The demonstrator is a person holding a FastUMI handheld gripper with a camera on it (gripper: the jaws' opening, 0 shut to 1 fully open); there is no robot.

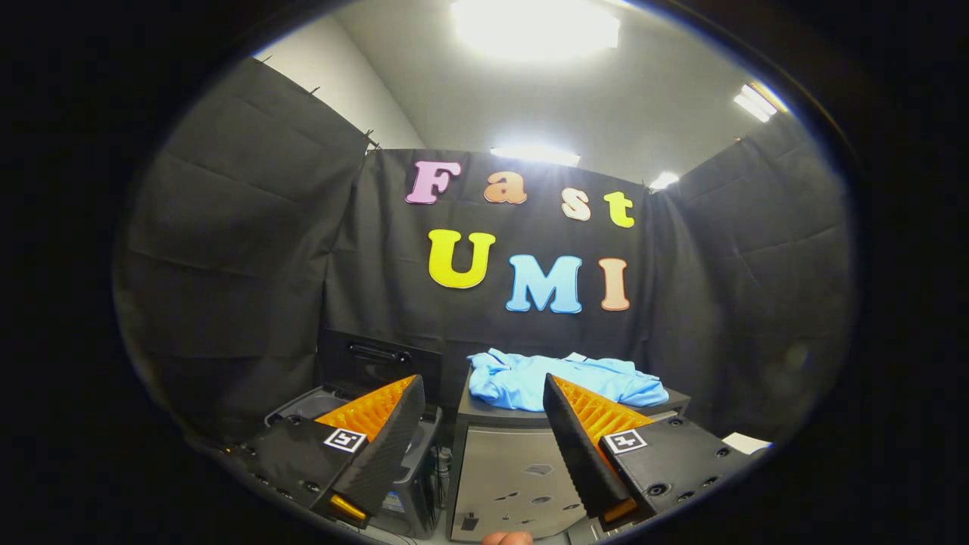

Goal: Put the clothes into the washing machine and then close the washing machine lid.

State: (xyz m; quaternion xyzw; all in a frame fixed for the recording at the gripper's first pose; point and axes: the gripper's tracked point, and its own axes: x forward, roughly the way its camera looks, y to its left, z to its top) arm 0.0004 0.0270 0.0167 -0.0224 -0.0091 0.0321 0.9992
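Beyond the spread fingers point(484, 393), clothes point(564, 378) atop cabinet point(515, 469).

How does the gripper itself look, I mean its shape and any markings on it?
The gripper has two wedge-shaped fingers with ribbed inner faces. Each sits on a dark block with round screw holes and carries a small square black-and-white marker. No cable shows.

Crumpled blue clothes point(564, 378) beyond open washing machine point(363, 424)
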